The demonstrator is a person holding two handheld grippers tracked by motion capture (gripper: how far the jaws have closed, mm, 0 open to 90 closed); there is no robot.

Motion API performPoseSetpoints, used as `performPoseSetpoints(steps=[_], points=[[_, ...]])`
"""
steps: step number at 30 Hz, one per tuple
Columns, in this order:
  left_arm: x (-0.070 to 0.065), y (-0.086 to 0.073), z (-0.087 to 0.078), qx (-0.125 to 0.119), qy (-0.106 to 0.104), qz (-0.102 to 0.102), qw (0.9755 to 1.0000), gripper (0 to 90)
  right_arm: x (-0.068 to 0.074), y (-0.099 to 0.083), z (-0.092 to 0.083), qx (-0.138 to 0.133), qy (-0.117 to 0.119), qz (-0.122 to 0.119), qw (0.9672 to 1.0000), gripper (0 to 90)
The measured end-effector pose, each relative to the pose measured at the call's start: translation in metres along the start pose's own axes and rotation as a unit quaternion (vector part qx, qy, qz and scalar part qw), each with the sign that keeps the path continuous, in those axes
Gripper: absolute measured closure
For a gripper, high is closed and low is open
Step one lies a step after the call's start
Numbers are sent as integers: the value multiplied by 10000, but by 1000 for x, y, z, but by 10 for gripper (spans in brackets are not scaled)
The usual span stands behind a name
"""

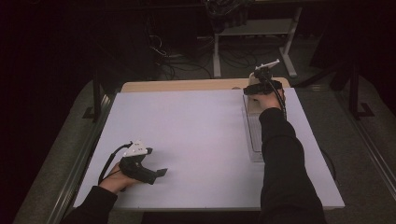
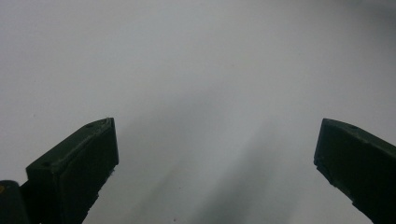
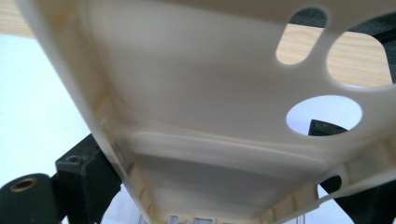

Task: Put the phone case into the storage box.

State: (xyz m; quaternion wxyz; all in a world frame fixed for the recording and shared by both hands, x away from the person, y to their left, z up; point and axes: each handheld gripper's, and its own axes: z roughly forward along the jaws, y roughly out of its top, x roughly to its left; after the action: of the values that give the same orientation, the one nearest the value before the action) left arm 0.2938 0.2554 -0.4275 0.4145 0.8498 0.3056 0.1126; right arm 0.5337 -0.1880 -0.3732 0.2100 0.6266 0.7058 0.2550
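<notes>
My left gripper (image 1: 158, 162) lies low over the white tabletop (image 1: 196, 135) near the front left, held in a hand. In the left gripper view my left gripper (image 2: 215, 140) is open, with bare white surface between its jaws. My right gripper (image 1: 261, 88) is at the far right edge, over the far end of a long clear box (image 1: 254, 135). In the right gripper view a cream plastic piece (image 3: 196, 93) with round and oval holes sits very close, and my right gripper (image 3: 208, 140) has one jaw against each of its side rims.
A strip of bare wood (image 1: 187, 85) runs along the table's far edge. Beyond it the floor holds loose cables (image 1: 187, 65) and a white desk frame (image 1: 217, 51). Black stands rise at the left (image 1: 95, 93) and right (image 1: 355, 93) of the table.
</notes>
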Motion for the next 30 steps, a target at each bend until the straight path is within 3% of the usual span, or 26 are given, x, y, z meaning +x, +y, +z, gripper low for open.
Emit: performPoseSetpoints(steps=[30], points=[[0,0,2,24,-49,-10,10000,0,-2,1,15,-219,-59,80,9997,58]])
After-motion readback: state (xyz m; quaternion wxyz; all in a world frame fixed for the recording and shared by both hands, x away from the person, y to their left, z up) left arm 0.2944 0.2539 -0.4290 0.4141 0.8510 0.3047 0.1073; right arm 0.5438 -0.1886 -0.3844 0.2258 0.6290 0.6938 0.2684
